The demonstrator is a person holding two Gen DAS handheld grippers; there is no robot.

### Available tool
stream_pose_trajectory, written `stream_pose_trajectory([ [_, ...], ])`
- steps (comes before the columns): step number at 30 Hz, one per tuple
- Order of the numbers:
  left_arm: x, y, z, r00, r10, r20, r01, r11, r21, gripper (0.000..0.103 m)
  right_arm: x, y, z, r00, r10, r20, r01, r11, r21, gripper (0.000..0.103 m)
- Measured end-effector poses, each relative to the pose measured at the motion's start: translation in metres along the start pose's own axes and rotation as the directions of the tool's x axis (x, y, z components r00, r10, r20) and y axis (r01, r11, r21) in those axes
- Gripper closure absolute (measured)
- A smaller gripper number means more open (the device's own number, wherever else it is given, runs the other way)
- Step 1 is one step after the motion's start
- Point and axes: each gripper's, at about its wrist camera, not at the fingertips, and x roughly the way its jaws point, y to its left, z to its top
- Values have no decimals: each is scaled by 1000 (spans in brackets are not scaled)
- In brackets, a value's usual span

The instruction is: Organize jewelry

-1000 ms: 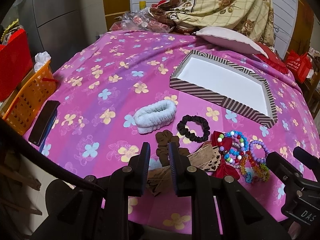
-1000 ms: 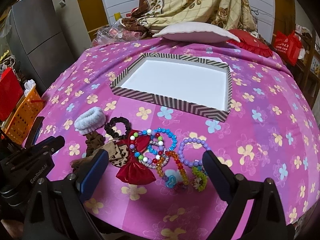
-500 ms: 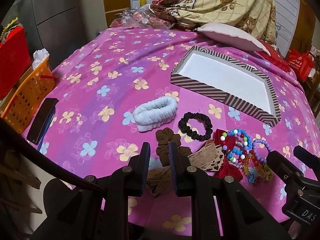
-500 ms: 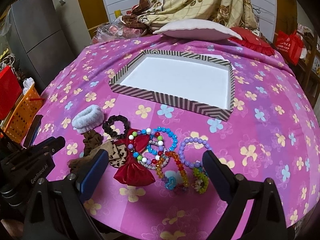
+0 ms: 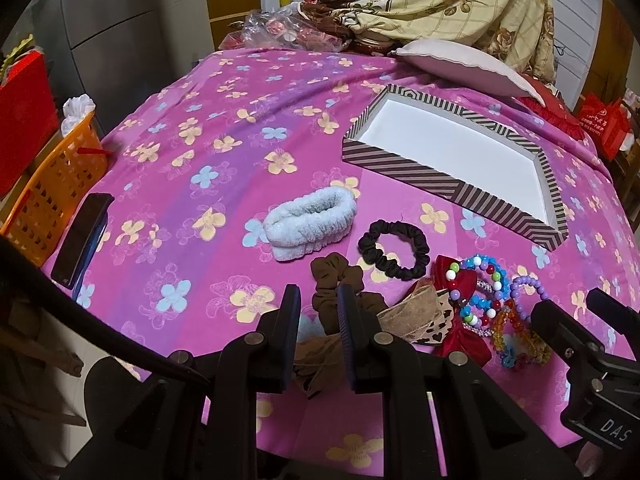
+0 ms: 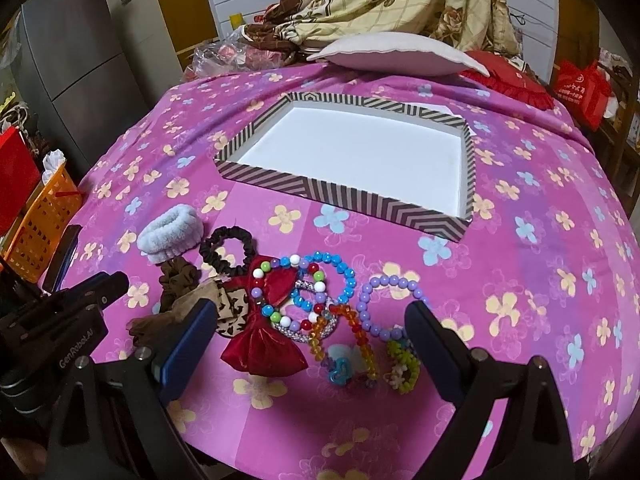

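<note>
Jewelry and hair ties lie in a cluster at the near edge of the pink floral cloth [image 6: 520,208]: a red bow [image 6: 264,344], beaded bracelets [image 6: 332,280] and a purple bead bracelet [image 6: 384,304] sit between the wide-apart jaws of the right gripper [image 6: 308,340]. The left gripper [image 5: 318,320], its jaws nearly together with only a narrow gap and nothing clamped, hovers over a brown scrunchie [image 5: 332,276]. Just beyond lie a black scrunchie [image 5: 394,254] and a pale blue fluffy band [image 5: 310,222], and farther back the striped tray [image 6: 340,194] with a white floor.
</note>
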Motion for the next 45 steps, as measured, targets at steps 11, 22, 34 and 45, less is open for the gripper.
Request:
stream_pose_trajectory([
  [11,9,2,2,1000,2,-15,-2,1000,-4,72,9,-5,4,1000,-5,-11,4,1000,-4,6],
  [22,17,20,5,998,-43,-40,41,998,-53,72,20,-7,3,1000,0,-30,-1,1000,-23,6],
  [34,40,63,31,988,-133,-72,125,986,-113,60,39,-21,8,998,48,-45,-49,998,-30,6],
  [45,86,44,53,975,-176,-135,182,983,31,51,64,-20,19,992,81,-96,-92,989,-112,31],
])
